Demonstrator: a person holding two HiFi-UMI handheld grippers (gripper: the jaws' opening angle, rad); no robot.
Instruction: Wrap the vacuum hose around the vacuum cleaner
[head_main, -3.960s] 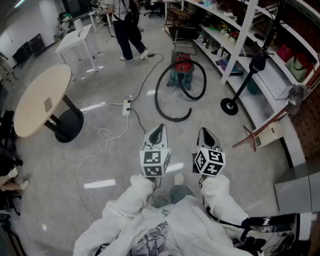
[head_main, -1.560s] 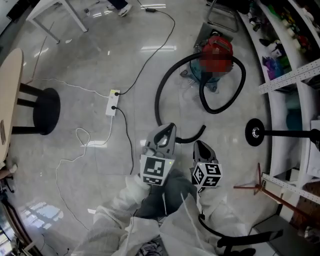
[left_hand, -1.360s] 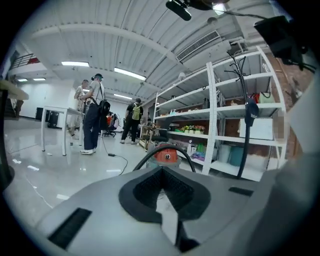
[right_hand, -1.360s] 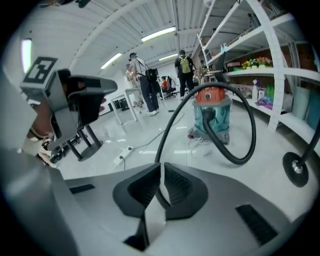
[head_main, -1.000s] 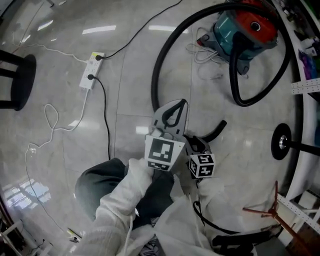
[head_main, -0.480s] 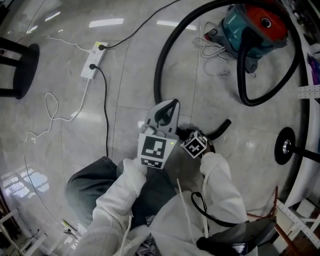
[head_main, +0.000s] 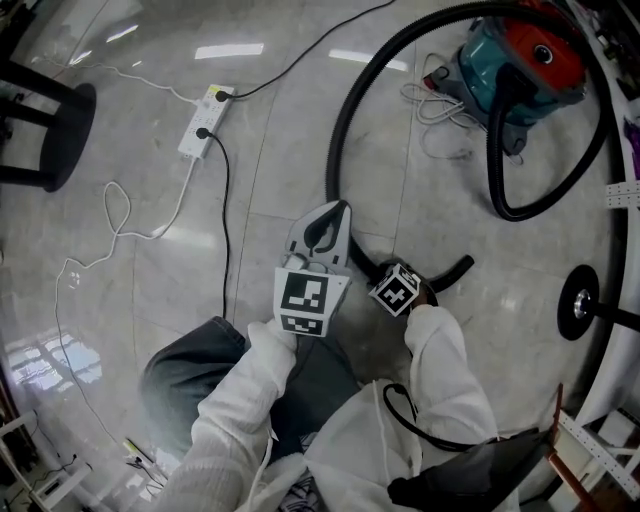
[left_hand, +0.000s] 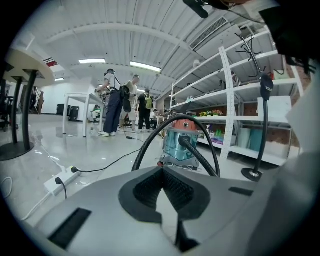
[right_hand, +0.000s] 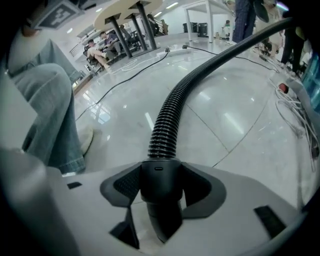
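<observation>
The glossy pale grey tiled floor (head_main: 130, 200) of a big workshop fills my head view, and white metal shelving (left_hand: 235, 90) runs along one side. The red-and-teal canister vacuum cleaner (head_main: 520, 55) stands on the floor at the upper right, well apart from both grippers. Its black ribbed vacuum hose (head_main: 338, 140) leaves the canister, sweeps in a wide loop across the tiles and ends on the floor under my right claw (right_hand: 161, 171). That claw points steeply down. Its jaws have just been opening and now stand wide, straddling the hose's smooth black cuff (right_hand: 160, 192). The pads sit close on both sides, but I see no squeeze on it. My left claw (head_main: 338, 210) hovers just beside the right one, nearly level and aimed toward the vacuum, with its jaws closed together on nothing. A white power strip (head_main: 205, 125) with black cables (head_main: 225, 220) plugged in lies off to the left.
</observation>
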